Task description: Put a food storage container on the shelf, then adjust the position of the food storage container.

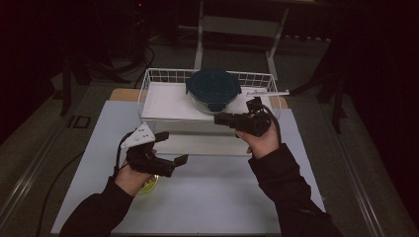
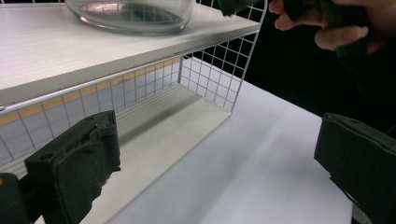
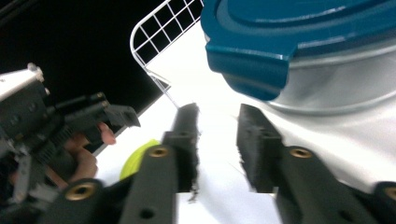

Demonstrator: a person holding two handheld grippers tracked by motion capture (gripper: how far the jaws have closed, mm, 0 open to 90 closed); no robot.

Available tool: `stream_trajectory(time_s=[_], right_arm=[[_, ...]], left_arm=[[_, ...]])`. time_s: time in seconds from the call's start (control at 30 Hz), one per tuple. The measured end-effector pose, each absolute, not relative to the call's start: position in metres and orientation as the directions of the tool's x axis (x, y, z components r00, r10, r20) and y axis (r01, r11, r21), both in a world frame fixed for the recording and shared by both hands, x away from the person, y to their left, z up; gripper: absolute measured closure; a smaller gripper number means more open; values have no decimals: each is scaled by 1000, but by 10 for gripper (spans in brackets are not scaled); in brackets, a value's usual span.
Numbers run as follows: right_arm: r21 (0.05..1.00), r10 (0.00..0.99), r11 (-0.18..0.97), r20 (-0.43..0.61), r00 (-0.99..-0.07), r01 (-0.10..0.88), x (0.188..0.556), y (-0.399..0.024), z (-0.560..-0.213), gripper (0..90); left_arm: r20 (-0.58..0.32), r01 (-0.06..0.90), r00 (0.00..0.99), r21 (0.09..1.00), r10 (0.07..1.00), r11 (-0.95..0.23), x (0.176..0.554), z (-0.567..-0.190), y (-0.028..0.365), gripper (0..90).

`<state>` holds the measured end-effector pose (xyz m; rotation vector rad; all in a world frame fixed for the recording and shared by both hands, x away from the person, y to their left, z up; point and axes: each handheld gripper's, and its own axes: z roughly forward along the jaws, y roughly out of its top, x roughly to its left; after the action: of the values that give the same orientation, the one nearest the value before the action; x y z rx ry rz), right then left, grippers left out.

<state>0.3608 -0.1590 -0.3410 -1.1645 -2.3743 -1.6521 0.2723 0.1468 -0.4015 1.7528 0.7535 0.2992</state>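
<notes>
From the high view, a round glass container with a dark blue snap-on lid sits on a white board laid across a white wire basket at the far side of a pale table. The right gripper hovers just in front of the container, jaws partly open and empty; the left gripper hangs lower and nearer, jaws wide and empty, above a yellow-green object too hidden to identify. In the left gripper view, the glass base rests close to the board's front edge, so a sideways nudge might slide it off. In the right gripper view, the jaws point just below the lid's blue tab; closing now would likely miss it or knock the container.
</notes>
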Motion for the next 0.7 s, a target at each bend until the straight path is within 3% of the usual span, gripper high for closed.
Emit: stream_trajectory(time_s=[0.17, 0.27, 0.7], right_arm=[[829, 525, 139, 402, -750, 541, 345, -166, -348, 321], [843, 489, 135, 400, -775, 520, 335, -172, -354, 226], [898, 470, 132, 315, -824, 419, 294, -204, -368, 198]], left_arm=[[-181, 339, 760, 930, 624, -144, 269, -398, 154, 0], [-177, 336, 774, 929, 608, -157, 267, -398, 158, 0], [-158, 331, 754, 930, 638, -160, 263, -399, 198, 4]])
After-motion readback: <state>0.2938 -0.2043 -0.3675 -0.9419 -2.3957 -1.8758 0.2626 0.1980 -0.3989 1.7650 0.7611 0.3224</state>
